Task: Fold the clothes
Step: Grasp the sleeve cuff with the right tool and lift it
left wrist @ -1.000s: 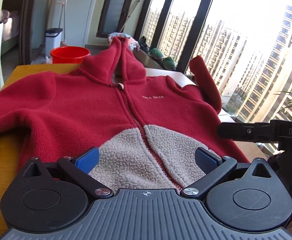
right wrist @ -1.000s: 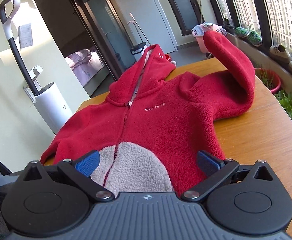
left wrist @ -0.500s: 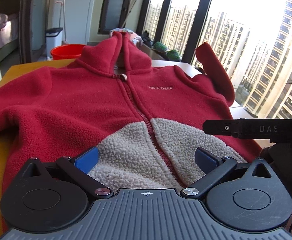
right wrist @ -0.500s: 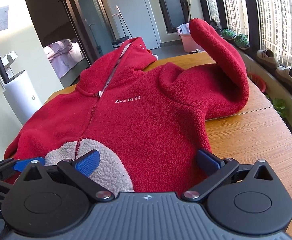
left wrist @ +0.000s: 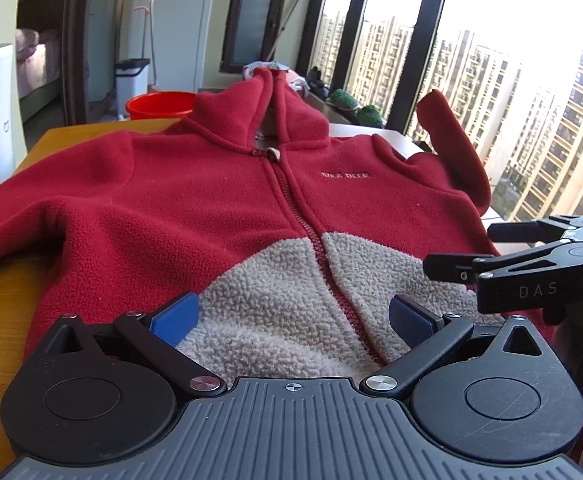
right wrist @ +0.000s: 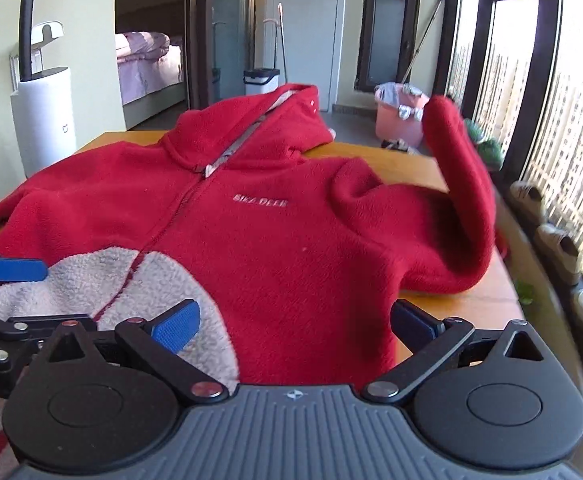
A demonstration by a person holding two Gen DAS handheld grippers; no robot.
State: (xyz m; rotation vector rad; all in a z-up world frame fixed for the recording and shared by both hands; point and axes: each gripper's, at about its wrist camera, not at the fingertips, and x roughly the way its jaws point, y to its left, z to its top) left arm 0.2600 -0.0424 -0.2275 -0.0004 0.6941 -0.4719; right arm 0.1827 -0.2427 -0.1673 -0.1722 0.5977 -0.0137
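A red fleece hooded jacket (left wrist: 195, 208) with a grey lower front (left wrist: 275, 304) lies face up, zipped, on a wooden table (left wrist: 3, 304). It also fills the right wrist view (right wrist: 291, 248). Its right sleeve (right wrist: 459, 168) is bent and stands up near the window side. My left gripper (left wrist: 293, 316) is open and empty just above the grey hem. My right gripper (right wrist: 293, 320) is open and empty over the hem's right side. Each gripper shows at the edge of the other's view.
A red bucket (left wrist: 159, 104) and a bin (left wrist: 131, 76) stand on the floor beyond the table. A white cylinder appliance (right wrist: 43, 120) stands at the left. A pink basket (right wrist: 399, 120) and shoes (right wrist: 531, 200) lie by the tall windows. The table edge (right wrist: 507, 296) is at the right.
Both grippers have come closer to the jacket's hem and lower. The right gripper has swung to the right, toward the jacket's right side. Both stay open.
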